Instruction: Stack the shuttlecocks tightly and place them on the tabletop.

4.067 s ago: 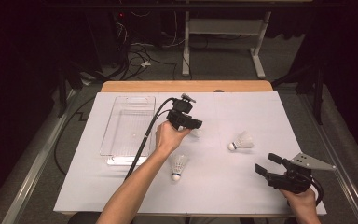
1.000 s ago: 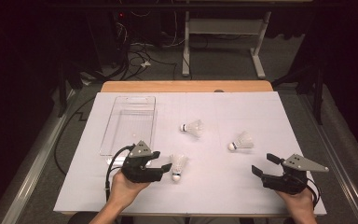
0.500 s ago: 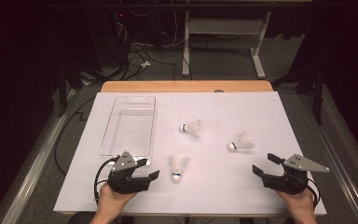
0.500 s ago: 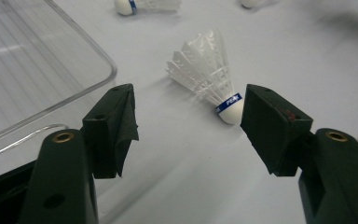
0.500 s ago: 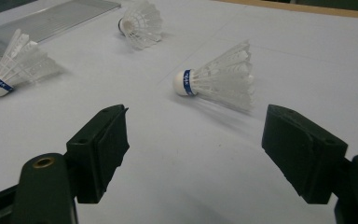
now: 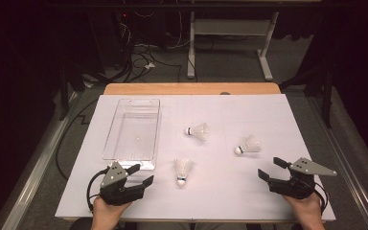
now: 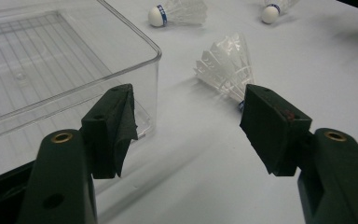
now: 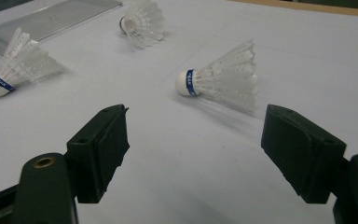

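Shuttlecocks (image 6: 184,171) lay mid-frame while I held my left gripper (image 6: 140,175) and right gripper (image 6: 267,168) wide apart, empty, at the bottom.

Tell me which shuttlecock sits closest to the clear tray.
The front one, lying just off the tray's near right corner with its cork toward the person. The other two lie farther right.

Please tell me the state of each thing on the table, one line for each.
Clear plastic rectangular tray: empty, upright.
White feather shuttlecock nearest the tray: lying on its side, untouched.
Middle white shuttlecock: lying, free.
Right white shuttlecock: lying, free.
Left black tongs: open, holding nothing.
Right black tongs: open, holding nothing.
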The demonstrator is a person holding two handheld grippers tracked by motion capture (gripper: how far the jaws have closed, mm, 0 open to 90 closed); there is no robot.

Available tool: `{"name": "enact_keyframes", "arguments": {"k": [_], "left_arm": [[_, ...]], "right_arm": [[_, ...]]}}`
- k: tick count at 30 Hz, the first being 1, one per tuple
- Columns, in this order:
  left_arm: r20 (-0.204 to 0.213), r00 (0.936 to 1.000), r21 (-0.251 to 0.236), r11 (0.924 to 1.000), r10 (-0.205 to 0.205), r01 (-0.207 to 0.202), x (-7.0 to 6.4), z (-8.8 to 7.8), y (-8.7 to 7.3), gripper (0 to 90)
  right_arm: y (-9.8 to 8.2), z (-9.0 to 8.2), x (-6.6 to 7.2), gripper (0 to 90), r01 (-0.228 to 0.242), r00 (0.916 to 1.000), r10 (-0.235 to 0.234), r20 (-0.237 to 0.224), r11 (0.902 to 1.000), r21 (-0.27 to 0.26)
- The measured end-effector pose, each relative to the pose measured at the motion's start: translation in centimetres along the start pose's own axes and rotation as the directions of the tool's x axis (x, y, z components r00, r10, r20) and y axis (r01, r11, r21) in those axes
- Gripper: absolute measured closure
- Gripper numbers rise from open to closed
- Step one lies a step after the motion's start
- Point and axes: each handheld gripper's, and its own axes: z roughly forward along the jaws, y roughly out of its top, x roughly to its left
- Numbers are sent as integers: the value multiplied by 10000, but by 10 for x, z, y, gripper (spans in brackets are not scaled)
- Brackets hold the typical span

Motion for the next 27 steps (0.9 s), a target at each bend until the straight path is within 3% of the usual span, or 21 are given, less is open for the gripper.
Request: {"name": "enact_keyframes", "arguments": {"k": [12,20,27], "left_arm": [[-182,9994,-313,9991,-305,299,5,-5,-6,365],[-276,9981,-473,9975,-546,533,8,-6,-7,366],[-343,9981,-448,9978,-512,496,8,-4,-7,368]], "right_arm": [[6,2,-2,253,-167,9999,167,-9,9997,-154],[9,3,-4,255,-221,9997,220,112,9997,121],[12,2,-11,268,-281,9996,281,0,9994,209]]}}
